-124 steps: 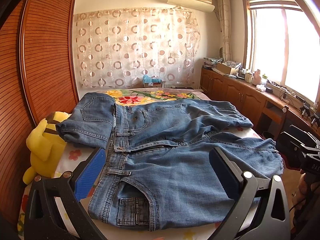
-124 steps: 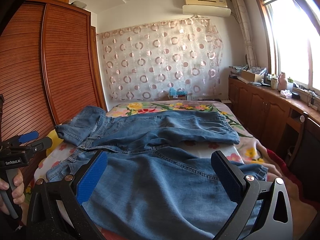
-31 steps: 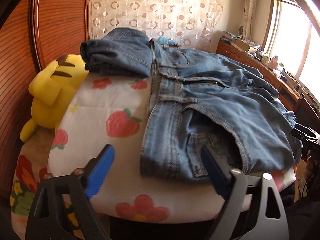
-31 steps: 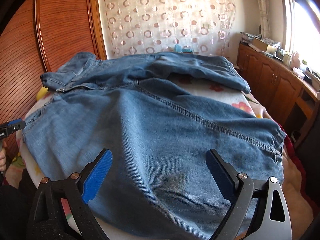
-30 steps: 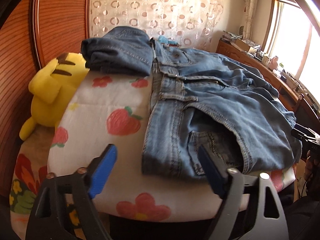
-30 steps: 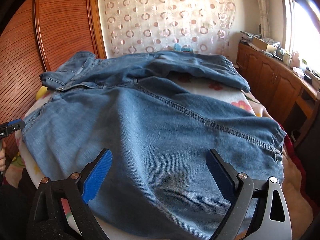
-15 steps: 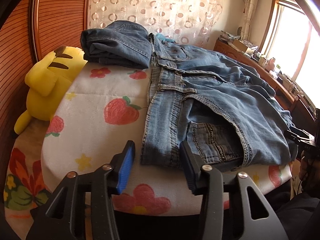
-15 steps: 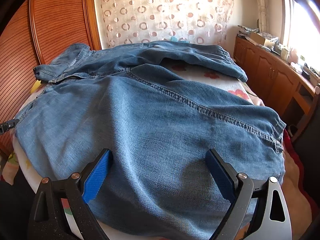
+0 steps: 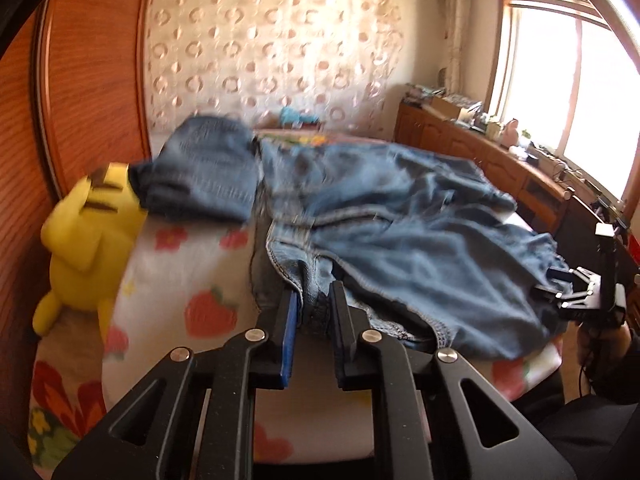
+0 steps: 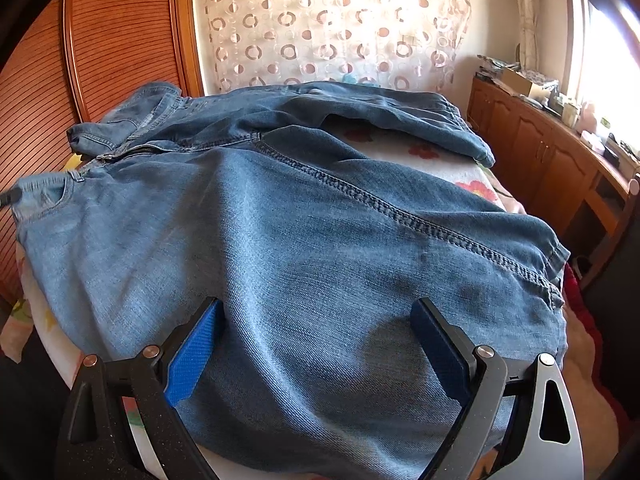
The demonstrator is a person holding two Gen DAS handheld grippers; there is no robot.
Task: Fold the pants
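Lifted waistband corner (image 9: 310,280) of one jeans (image 10: 304,240), two hand-held grippers (image 9: 314,308).

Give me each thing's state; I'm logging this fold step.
Jeans: spread on the bed, one waist corner bunched and pinched.
Left gripper: jaws closing on the jeans' waist corner.
Right gripper: open over the near leg.
Plush: lying at the bed's edge.
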